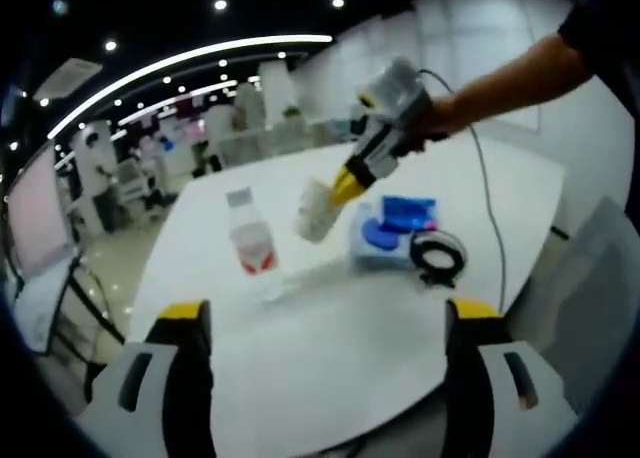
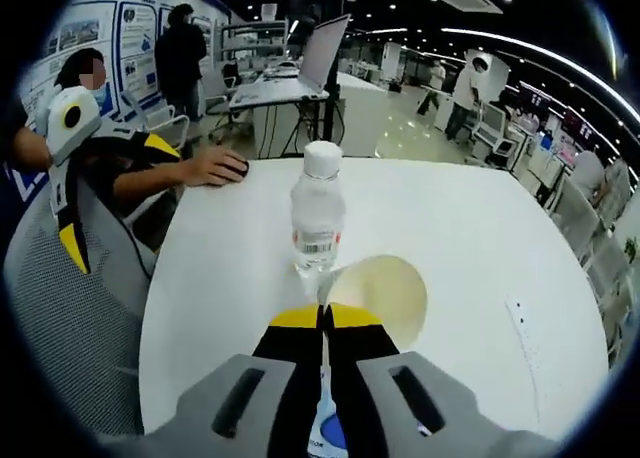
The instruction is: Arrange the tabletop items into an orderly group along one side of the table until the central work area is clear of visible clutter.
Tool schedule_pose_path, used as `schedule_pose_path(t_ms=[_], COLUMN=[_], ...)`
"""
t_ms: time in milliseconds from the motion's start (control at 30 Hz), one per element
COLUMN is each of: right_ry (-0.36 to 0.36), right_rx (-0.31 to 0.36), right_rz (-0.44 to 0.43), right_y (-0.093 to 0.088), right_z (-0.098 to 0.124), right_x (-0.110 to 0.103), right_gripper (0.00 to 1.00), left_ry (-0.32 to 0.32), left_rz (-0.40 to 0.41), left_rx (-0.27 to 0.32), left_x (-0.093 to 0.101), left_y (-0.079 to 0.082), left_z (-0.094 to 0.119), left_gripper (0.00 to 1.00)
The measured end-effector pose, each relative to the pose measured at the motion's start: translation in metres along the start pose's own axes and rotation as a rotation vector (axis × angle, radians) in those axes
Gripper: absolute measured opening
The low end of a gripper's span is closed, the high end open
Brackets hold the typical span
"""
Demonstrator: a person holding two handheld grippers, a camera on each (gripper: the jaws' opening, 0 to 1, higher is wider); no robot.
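In the left gripper view, the left gripper (image 1: 330,353) is staying low over the white table (image 1: 350,378), and its two jaws are standing wide apart with nothing between them. A little to the left of the middle, a clear water bottle (image 1: 252,243) with a red label is standing upright on the table. Just to its right, the right gripper (image 1: 345,188) is holding a pale paper cup (image 1: 315,210) tilted above the table, jaws closed on its rim. Further right, a blue and white pack (image 1: 385,236), maybe tissues, is lying beside a black roll of tape (image 1: 438,256).

In the right gripper view, the same cup (image 2: 385,293) is sitting just right of the bottle (image 2: 318,218).
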State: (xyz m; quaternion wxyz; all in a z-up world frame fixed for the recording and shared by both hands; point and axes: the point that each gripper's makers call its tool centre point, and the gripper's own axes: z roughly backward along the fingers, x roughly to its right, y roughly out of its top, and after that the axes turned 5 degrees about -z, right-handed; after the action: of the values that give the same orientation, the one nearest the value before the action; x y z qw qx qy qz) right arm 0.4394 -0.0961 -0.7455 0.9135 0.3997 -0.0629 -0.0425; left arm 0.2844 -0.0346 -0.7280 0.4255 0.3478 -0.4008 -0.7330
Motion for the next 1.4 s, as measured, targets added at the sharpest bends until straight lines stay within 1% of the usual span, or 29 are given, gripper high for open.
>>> schedule_pose_path(t_ms=[233,433,633,933,1100,1233,1267,1333,1400], right_ry=[0.028,0.040,0.069,0.105,0.123,0.137,0.139,0.147,0.154], right_rx=[-0.056,-0.065,-0.111,-0.159,-0.174,-0.202,-0.225,-0.247,-0.281], right_rz=[0.086,0.119,0.178,0.226,0.230,0.231,0.248,0.272,0.282], right_y=[0.001,0.009,0.009,0.011,0.014,0.009,0.005,0.001,-0.006], right_z=[-0.006,-0.007,-0.011,-0.020,-0.026,-0.033,-0.034,-0.036,-0.037], right_x=[-0.005,-0.004,-0.007,-0.011,-0.013,-0.015,-0.015,-0.015,-0.015], right_gripper=[0.01,0.01,0.01,0.01,0.01,0.01,0.01,0.01,0.01], left_ry=[-0.009,-0.007,0.000,0.003,0.003,0.003,0.004,0.006,0.006], left_rz=[-0.014,-0.009,-0.004,0.003,0.006,0.010,0.012,0.014,0.017], left_rx=[-0.008,-0.008,-0.007,-0.006,-0.008,-0.006,-0.010,-0.013,-0.014], left_x=[0.002,0.001,-0.001,-0.002,-0.003,-0.004,-0.005,-0.006,-0.006], left_y=[-0.001,-0.001,0.000,0.000,-0.001,-0.002,-0.003,-0.004,-0.004], left_z=[-0.001,-0.001,0.001,0.003,0.004,0.004,0.004,0.004,0.004], left_gripper=[0.97,0.97,0.96,0.96,0.95,0.95,0.95,0.95,0.95])
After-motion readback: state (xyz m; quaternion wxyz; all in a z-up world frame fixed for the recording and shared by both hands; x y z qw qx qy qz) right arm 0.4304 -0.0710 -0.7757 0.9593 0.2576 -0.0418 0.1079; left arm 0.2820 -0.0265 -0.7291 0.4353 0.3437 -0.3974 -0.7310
